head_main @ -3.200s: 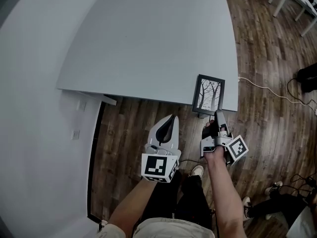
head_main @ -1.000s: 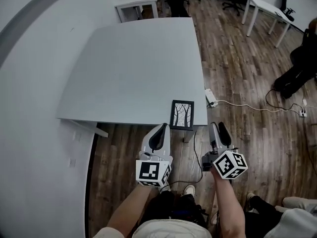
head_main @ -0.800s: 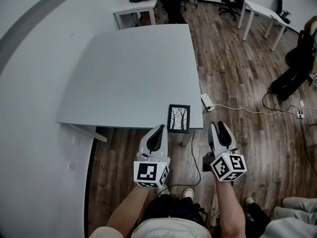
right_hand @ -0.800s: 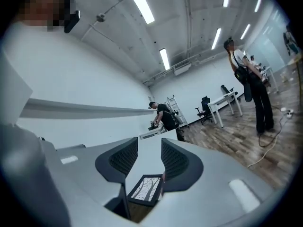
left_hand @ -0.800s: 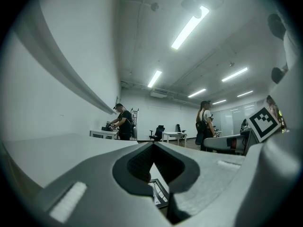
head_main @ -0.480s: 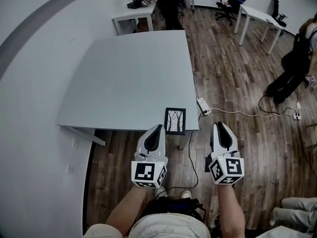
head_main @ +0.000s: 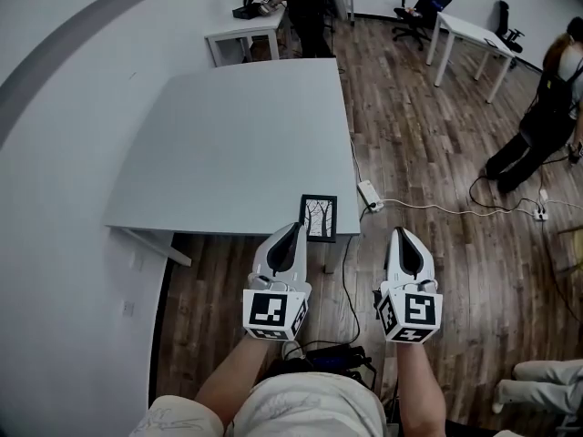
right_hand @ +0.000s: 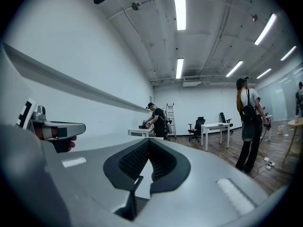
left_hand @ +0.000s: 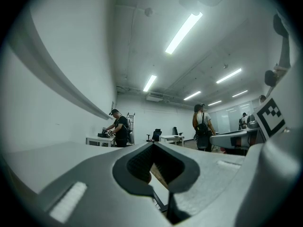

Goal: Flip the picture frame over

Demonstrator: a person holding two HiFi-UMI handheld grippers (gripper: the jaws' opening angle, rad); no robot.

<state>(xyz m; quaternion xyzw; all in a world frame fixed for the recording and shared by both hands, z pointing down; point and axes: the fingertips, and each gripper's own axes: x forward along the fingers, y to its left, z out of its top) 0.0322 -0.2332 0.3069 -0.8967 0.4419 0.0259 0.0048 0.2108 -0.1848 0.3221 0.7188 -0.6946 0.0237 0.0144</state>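
- Small black-rimmed rectangular picture frame (head_main: 318, 218) with a bare-tree print, face up at the near edge of the pale grey tabletop (head_main: 228, 126), by the near right corner
- Left tool (head_main: 293, 229) just short of that edge, beside the frame, jaws pressed together on nothing; right tool (head_main: 400, 234) off the tabletop past the corner, likewise closed and empty
- Probably light and stiff; front likely slick and breakable; best pinched by the thin rim at the near short side, then turned gently

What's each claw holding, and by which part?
Nothing. Left claw and right claw are shut and empty; the picture frame lies ungripped on the table.
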